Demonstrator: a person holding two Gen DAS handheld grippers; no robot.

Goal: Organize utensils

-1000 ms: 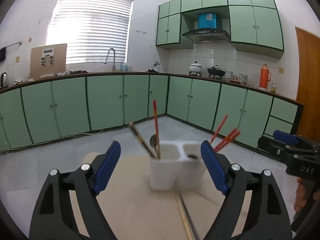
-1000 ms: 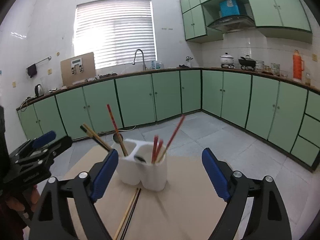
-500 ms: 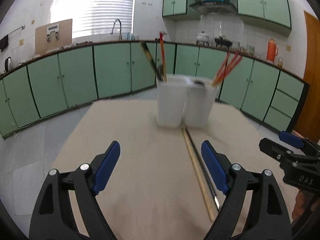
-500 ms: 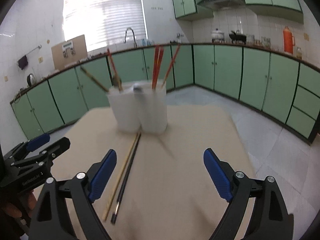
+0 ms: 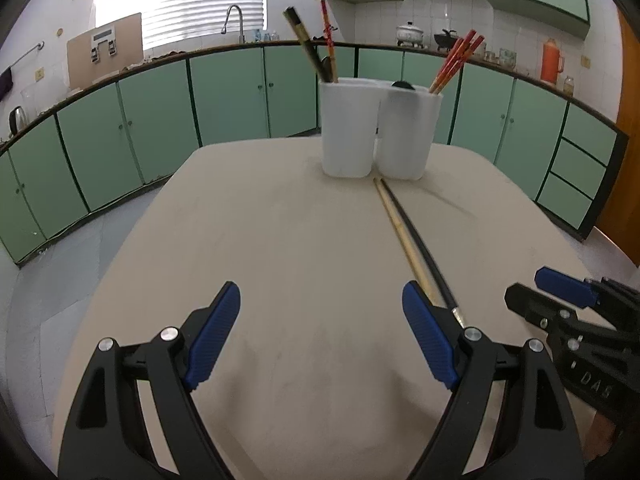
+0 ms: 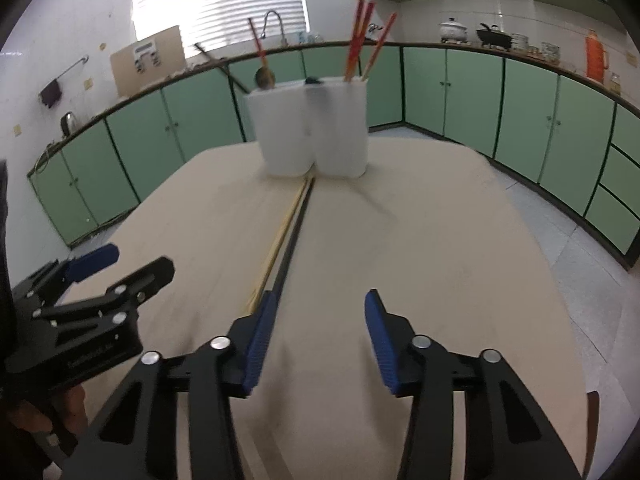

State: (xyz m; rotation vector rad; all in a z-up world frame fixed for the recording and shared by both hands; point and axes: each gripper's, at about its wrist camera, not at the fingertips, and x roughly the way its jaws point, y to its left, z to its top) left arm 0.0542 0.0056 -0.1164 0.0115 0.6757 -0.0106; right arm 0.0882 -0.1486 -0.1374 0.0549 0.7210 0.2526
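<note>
A white two-cup utensil holder (image 5: 380, 132) stands at the far side of the beige table (image 5: 280, 248); it also shows in the right wrist view (image 6: 312, 128). It holds red chopsticks (image 5: 456, 60), a dark chopstick and a spoon. A tan chopstick (image 5: 400, 232) and a black chopstick (image 5: 424, 248) lie side by side on the table, running from the holder toward me; they also show in the right wrist view (image 6: 292, 224). My left gripper (image 5: 320, 320) is open and empty, just left of their near ends. My right gripper (image 6: 316, 316) is open and empty, its left finger beside the black chopstick.
Green kitchen cabinets and a counter run around the room behind the table. The right gripper shows in the left wrist view (image 5: 568, 312) at the right; the left gripper shows in the right wrist view (image 6: 92, 292) at the left.
Both grippers have dropped and tilted down toward the table, from looking over the holder to hovering low by the near ends of the two loose chopsticks. The right gripper's jaws have narrowed.
</note>
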